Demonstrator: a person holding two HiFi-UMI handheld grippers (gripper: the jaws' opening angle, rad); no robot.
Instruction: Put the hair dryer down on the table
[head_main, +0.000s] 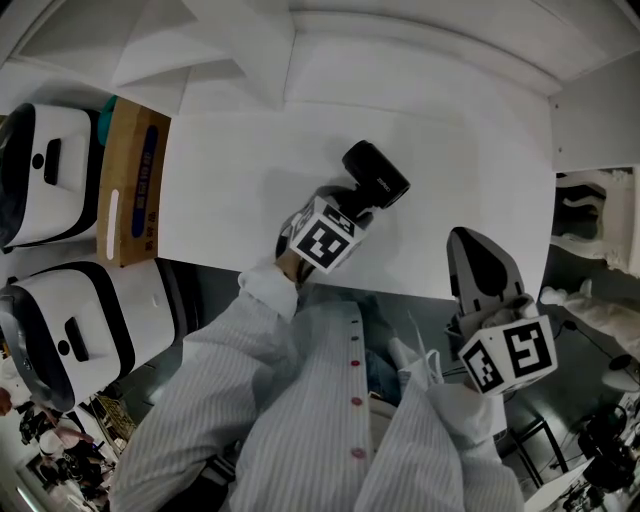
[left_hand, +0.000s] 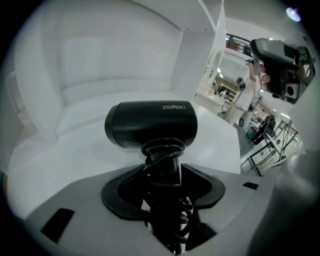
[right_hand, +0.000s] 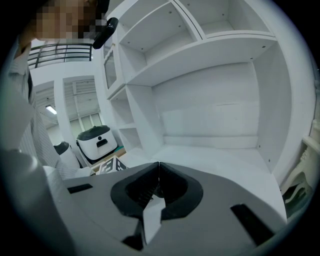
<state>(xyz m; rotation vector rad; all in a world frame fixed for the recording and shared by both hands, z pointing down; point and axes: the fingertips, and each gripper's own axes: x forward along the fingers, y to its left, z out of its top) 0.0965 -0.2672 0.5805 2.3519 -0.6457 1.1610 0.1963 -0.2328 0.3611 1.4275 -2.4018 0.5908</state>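
Observation:
A black hair dryer (head_main: 375, 172) is over the white table (head_main: 230, 170), near its front edge. My left gripper (head_main: 345, 203) is shut on its handle, which has the black cord wound around it. In the left gripper view the dryer's barrel (left_hand: 150, 122) lies crosswise just beyond the jaws, and the handle fills the gap at my left gripper (left_hand: 162, 172). Whether the dryer touches the table (left_hand: 65, 150) I cannot tell. My right gripper (head_main: 466, 240) hangs in front of the table's edge at the right, shut and empty; its tips meet in the right gripper view (right_hand: 158, 167).
A brown cardboard box (head_main: 130, 180) stands at the table's left end. Two white-and-black appliances (head_main: 40, 170) (head_main: 75, 325) sit to the left of it. White shelving (right_hand: 210, 75) rises behind the table. White ornate furniture (head_main: 590, 225) stands at the right.

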